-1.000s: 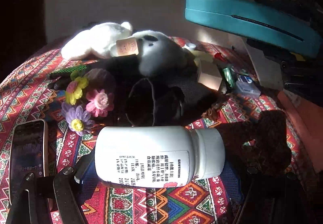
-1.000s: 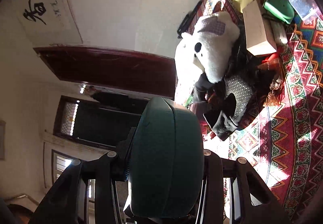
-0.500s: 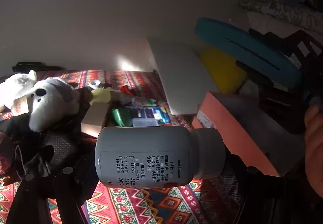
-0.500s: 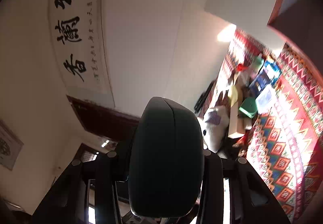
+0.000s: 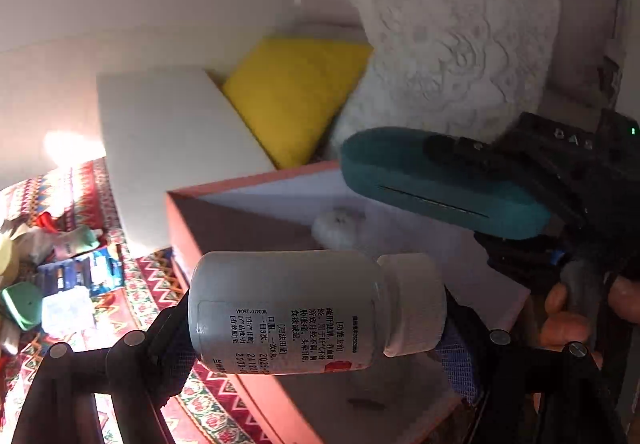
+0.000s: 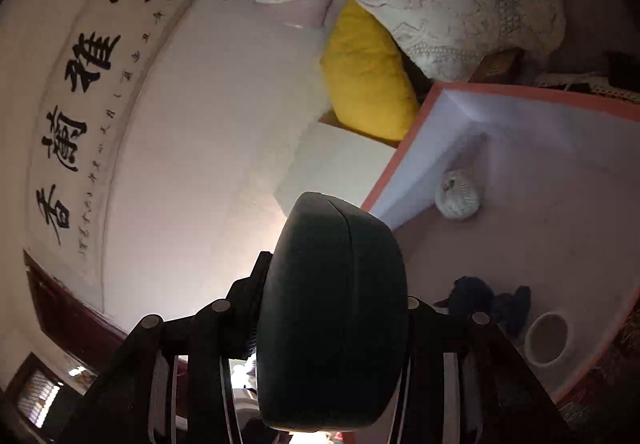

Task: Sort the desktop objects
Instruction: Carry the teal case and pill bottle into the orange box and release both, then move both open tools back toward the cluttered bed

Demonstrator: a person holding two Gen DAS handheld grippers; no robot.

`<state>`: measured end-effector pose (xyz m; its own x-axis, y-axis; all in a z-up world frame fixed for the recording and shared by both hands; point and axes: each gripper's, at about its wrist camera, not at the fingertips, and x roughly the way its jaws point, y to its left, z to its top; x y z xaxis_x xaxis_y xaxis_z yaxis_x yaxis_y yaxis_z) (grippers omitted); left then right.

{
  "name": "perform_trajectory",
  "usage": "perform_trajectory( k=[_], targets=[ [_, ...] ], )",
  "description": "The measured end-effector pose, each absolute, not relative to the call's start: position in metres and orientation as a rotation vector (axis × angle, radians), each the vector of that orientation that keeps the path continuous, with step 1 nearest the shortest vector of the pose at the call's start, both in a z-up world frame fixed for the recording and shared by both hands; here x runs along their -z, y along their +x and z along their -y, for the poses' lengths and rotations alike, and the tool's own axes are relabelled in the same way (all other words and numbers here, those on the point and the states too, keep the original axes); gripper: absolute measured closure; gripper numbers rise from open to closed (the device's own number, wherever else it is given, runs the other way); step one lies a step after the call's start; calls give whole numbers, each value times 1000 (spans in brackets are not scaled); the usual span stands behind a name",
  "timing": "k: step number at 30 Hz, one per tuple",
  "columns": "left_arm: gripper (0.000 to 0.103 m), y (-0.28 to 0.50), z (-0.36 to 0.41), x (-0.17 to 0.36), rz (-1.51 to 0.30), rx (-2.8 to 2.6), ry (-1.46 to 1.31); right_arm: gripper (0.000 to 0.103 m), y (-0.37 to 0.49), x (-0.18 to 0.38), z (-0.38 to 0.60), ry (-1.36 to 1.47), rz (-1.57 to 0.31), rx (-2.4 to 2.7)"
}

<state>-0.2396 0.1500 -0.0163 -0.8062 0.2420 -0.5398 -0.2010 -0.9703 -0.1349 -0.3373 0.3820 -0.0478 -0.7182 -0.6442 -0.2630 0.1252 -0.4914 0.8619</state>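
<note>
**Inspector:** Left claw, please.

**Assistant:** The left gripper (image 5: 316, 328) is closed on a white pill bottle (image 5: 288, 310), which lies sideways between the fingers, cap (image 5: 414, 304) to the right and printed label facing the camera. The bottle is held in the air over the near wall of an orange box (image 5: 192, 219) with a pale lining.

**Inspector:** And the right?

**Assistant:** The right gripper (image 6: 332, 328) is clamped on a teal glasses case (image 6: 332, 308), seen end-on, its seam running up the middle. From the left wrist view the same case (image 5: 440, 187) juts out over the box, with a hand (image 5: 568, 320) on the tool's handle below it.

**Inspector:** Contents of the box?

**Assistant:** A white fluffy ball (image 6: 457, 195) sits near the inner corner. A dark blue item (image 6: 484, 302) lies on the floor of the box; what it is I cannot tell. A white round thing (image 6: 546, 338) sits just beside it, near the rim.

**Inspector:** Surroundings?

**Assistant:** The box rests on a red patterned cloth (image 5: 152, 276). Small items (image 5: 76, 276) are scattered on the cloth to the left. Behind the box stand a white block (image 5: 168, 139), a yellow cushion (image 5: 296, 91) and a lace-covered cushion (image 5: 452, 43). A calligraphy scroll (image 6: 88, 111) hangs on the wall.
</note>
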Motion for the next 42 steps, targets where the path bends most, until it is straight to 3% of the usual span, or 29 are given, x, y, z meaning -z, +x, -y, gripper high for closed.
perform_trajectory(
  k=[1,2,3,7,20,25,30,39,42],
  targets=[
    [19,-242,-155,18,82,-2772,-858,31,-337,47,-387,805,1234,2280],
    [18,-243,-159,20,63,-2772,-866,11,-335,45,-391,797,1250,2336],
    [17,-243,-161,19,49,-2782,-859,8,-331,41,-396,760,1261,2392],
    [4,-232,-152,13,40,-2849,-788,8,-316,15,-398,614,1179,2522],
    [3,-167,-34,5,172,-3074,-809,8,-300,1,-287,674,951,2415],
    [3,-127,32,28,112,-3194,-925,8,-296,7,-212,759,843,2290],
    [3,-89,106,59,55,-3308,-1100,8,-293,31,-128,911,755,2112],
    [3,-38,259,67,310,-3404,-1216,8,-262,135,32,1379,717,1543],
    [3,-51,299,76,307,-3290,-1320,8,-245,171,78,1506,673,1420]
  ],
)
